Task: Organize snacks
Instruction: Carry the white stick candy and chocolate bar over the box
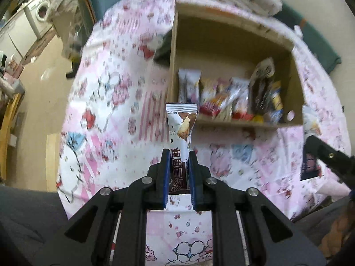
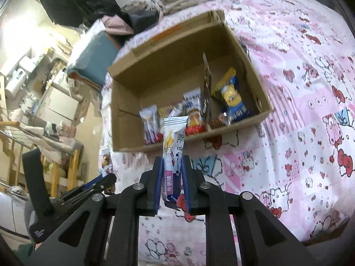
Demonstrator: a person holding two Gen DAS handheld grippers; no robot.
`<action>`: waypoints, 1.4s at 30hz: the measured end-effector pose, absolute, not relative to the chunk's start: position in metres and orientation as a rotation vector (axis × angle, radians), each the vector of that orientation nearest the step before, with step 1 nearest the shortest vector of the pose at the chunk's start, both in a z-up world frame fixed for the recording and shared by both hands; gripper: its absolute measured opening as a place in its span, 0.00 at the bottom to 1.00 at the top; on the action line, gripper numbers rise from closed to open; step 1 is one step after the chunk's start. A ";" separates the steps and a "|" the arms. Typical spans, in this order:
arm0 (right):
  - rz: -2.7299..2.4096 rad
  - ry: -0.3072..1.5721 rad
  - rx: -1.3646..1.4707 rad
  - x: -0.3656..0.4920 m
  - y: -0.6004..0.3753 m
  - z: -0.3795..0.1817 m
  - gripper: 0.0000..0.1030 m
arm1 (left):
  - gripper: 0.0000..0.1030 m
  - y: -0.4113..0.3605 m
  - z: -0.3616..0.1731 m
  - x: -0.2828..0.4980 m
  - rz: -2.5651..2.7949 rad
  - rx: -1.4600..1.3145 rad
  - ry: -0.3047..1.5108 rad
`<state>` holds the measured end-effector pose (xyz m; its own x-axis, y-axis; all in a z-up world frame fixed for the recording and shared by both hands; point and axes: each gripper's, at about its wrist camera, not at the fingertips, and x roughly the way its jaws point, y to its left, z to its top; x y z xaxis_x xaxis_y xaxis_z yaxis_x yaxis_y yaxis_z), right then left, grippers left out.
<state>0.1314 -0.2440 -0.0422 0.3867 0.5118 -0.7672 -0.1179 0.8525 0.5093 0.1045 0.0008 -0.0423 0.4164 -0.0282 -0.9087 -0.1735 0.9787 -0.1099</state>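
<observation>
**Both grippers hold snack packets short of the box**

A pink cartoon-print cloth (image 1: 115,102) covers the surface under both sets of fingers. Nothing lies between either fingertip pair and the cardboard box (image 1: 233,42), which sits ahead of them on the cloth.

The box holds a row of snack packets (image 1: 224,102) along its near wall, with a dark tall packet (image 1: 263,84) standing to the right of the left fingers' line.

The left gripper (image 1: 179,155) is clamped on a white-and-brown packet (image 1: 181,124) that stands upright beyond its tips. The right gripper (image 2: 172,161) grips a white-and-blue packet (image 2: 174,137) the same way.

Only the right wrist view shows a yellow-and-blue packet (image 2: 231,95) in the box's right end, plus the left gripper low at left. The left wrist view catches a washing machine (image 1: 41,11) far left.
</observation>
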 end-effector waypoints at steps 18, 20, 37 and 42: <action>0.434 0.893 0.504 0.164 -0.269 0.012 0.17 | 0.12 0.002 0.035 0.169 0.032 -0.125 0.947; 0.435 0.883 0.496 0.172 -0.271 0.013 0.17 | 0.12 -0.001 0.035 0.176 0.026 -0.113 0.941; 0.399 0.942 0.444 0.248 -0.267 -0.028 0.17 | 0.12 -0.026 -0.007 0.253 -0.017 -0.084 0.986; 0.399 0.983 0.439 0.265 -0.259 -0.047 0.17 | 0.12 -0.033 -0.025 0.269 -0.030 -0.059 1.002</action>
<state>0.2649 -0.2592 -0.0474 0.4964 0.5101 -0.7024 -0.1242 0.8425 0.5241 0.2694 -0.0331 -0.0252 0.5386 -0.0522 -0.8409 -0.0019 0.9980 -0.0632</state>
